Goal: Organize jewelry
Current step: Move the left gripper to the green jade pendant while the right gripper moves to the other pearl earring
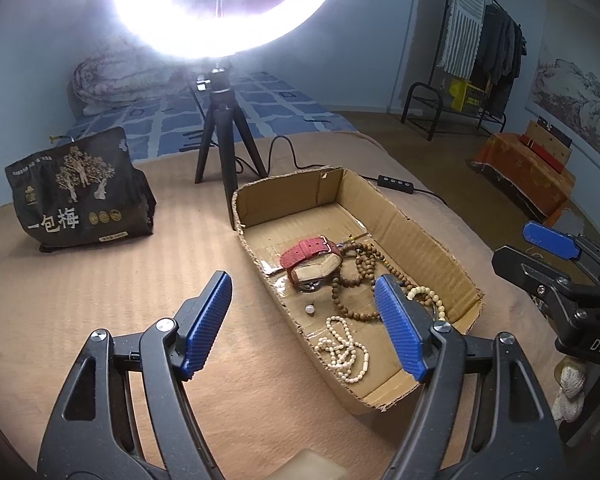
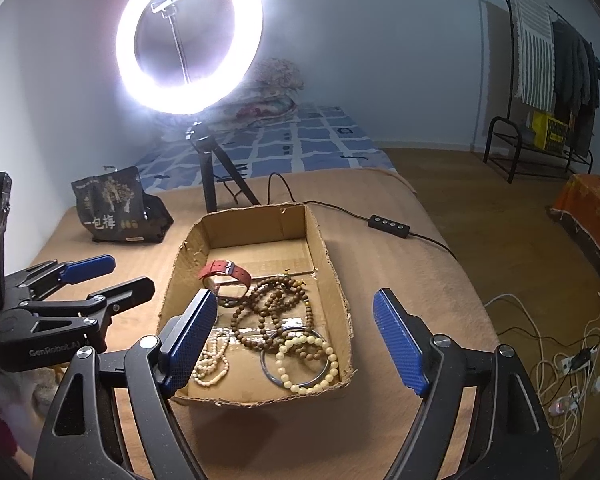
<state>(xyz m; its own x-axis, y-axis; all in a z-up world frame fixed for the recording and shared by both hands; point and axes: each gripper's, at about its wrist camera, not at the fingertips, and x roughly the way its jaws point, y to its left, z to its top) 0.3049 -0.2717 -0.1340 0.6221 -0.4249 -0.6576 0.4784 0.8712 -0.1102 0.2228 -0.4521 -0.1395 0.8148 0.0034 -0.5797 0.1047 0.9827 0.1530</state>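
Note:
A shallow cardboard box (image 1: 416, 236) (image 2: 328, 264) sits on the tan table and holds jewelry. Inside are a red-strap watch (image 1: 308, 254) (image 2: 224, 270), brown bead strings (image 1: 354, 280) (image 2: 276, 300), a white bead necklace (image 1: 346, 350) (image 2: 212, 364), a cream bead bracelet (image 2: 306, 364), a blue bangle (image 2: 274, 376) and a loose pearl (image 1: 309, 309). My left gripper (image 1: 304, 324) is open and empty, above the box's near left corner. My right gripper (image 2: 296, 340) is open and empty, above the box's near end.
A lit ring light on a black tripod (image 1: 220, 136) (image 2: 212, 176) stands behind the box. Its cable and remote (image 2: 388, 224) lie at the right. A black snack bag (image 1: 80, 196) (image 2: 120, 208) stands at the left. Loose cables (image 2: 572, 364) lie on the floor.

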